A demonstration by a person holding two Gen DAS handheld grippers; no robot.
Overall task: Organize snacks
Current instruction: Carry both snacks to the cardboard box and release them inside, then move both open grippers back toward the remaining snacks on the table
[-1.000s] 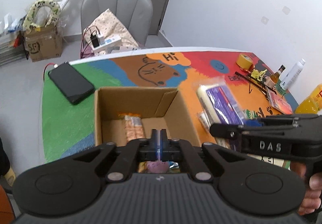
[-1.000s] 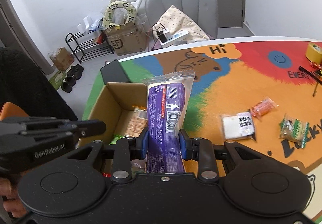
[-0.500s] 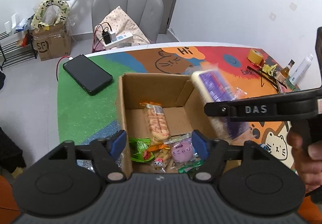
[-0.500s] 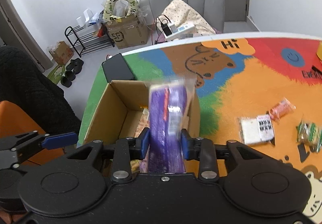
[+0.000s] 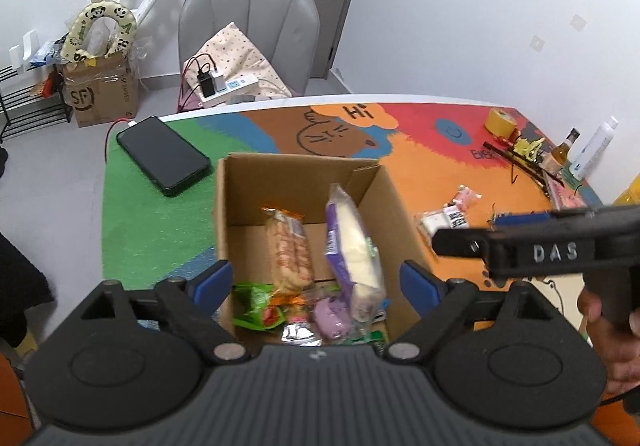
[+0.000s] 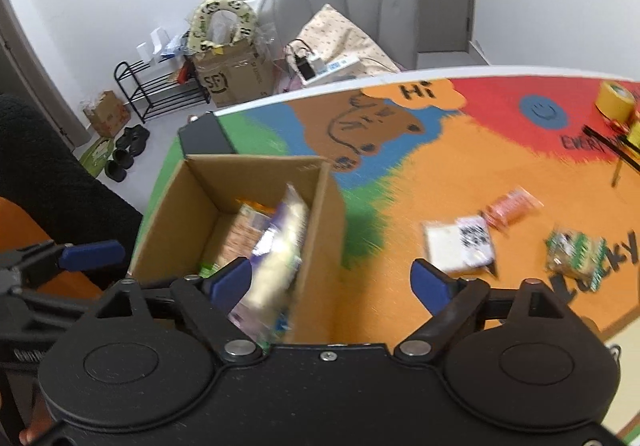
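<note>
An open cardboard box (image 5: 228,205) (image 6: 320,230) stands on the colourful table mat. In it lie a long biscuit pack (image 5: 290,254), a green pack (image 5: 256,306), a small purple snack (image 5: 330,316) and the purple-and-white pack (image 5: 352,254) (image 6: 276,246), which leans against the right wall. My left gripper (image 5: 316,282) is open over the box's near edge. My right gripper (image 6: 332,280) is open and empty above the box's right wall. On the mat to the right lie a white pack (image 6: 460,242), an orange pack (image 6: 512,205) and a green pack (image 6: 576,254).
A black phone (image 5: 164,153) lies on the green part of the mat left of the box. A yellow tape roll (image 5: 500,121), bottles (image 5: 592,149) and small clutter sit at the far right. A grey chair (image 5: 248,25) stands behind the table.
My right gripper opened and let the purple-and-white pack drop into the box. My left gripper went from shut to open and drew back over the box's near edge.
</note>
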